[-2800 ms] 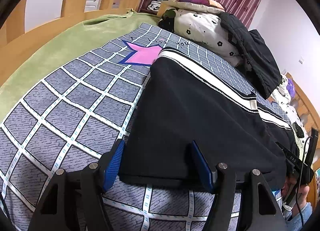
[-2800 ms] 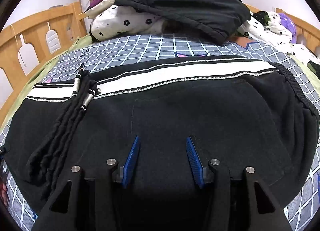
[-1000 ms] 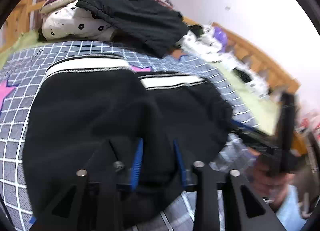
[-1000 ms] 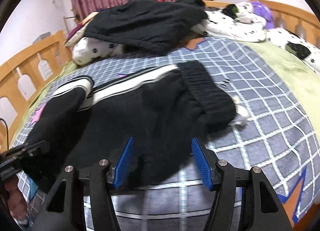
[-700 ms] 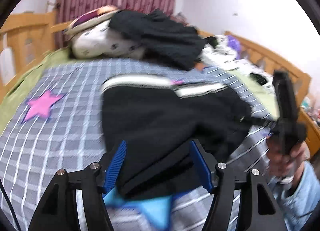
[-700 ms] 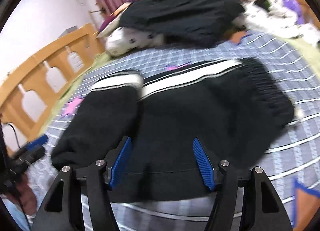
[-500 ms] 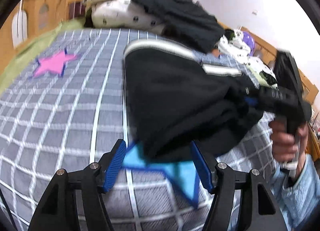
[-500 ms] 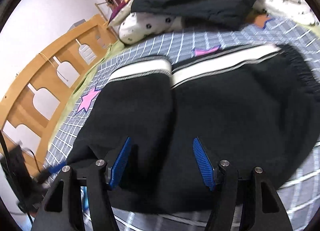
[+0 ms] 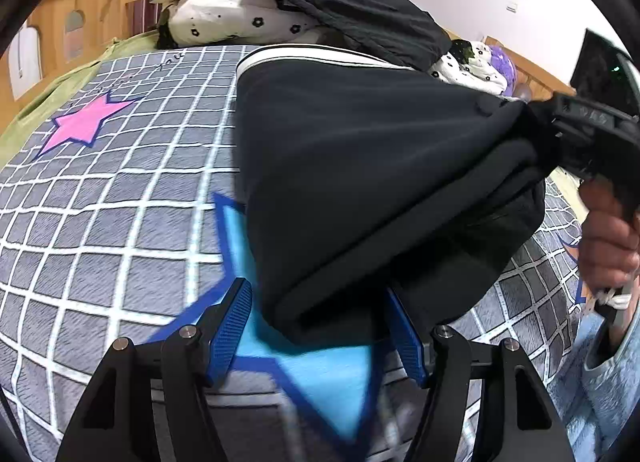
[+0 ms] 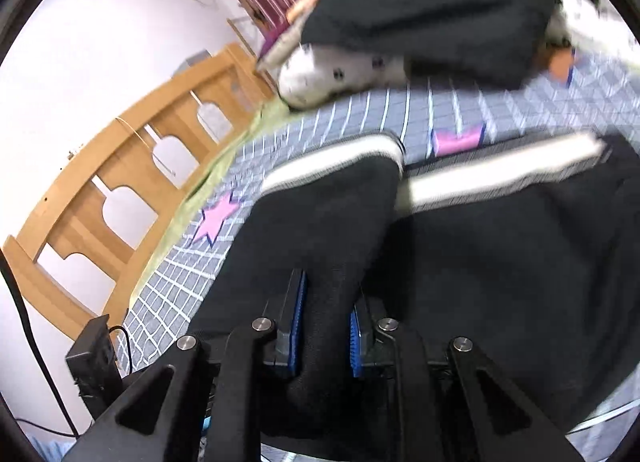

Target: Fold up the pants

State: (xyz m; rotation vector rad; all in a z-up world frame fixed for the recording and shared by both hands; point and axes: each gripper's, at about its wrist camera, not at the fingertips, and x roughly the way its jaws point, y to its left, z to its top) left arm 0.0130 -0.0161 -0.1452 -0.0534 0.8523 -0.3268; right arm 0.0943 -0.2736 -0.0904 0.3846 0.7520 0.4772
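The black pants (image 9: pixel 360 166) with a white side stripe (image 9: pixel 312 58) lie folded on the grey checked bedspread (image 9: pixel 120 190). My left gripper (image 9: pixel 320 326) is open, its blue pads on either side of the near folded edge, without clamping it. My right gripper (image 10: pixel 324 326) is shut on a fold of the pants (image 10: pixel 328 246) and lifts it; it also shows in the left wrist view (image 9: pixel 576 138) at the right, pinching the cloth. The white stripe (image 10: pixel 500 174) runs across the far side.
A pile of pillows and a black garment (image 9: pixel 344 6) lies at the head of the bed. A wooden bed rail (image 10: pixel 120 182) runs along the left side. A black box with a cable (image 10: pixel 94 350) sits by the rail. A green sheet (image 9: pixel 52 94) borders the bedspread.
My right gripper has closed on a fold of the pants and pulled it up. My left gripper has moved in to the near edge and stays open.
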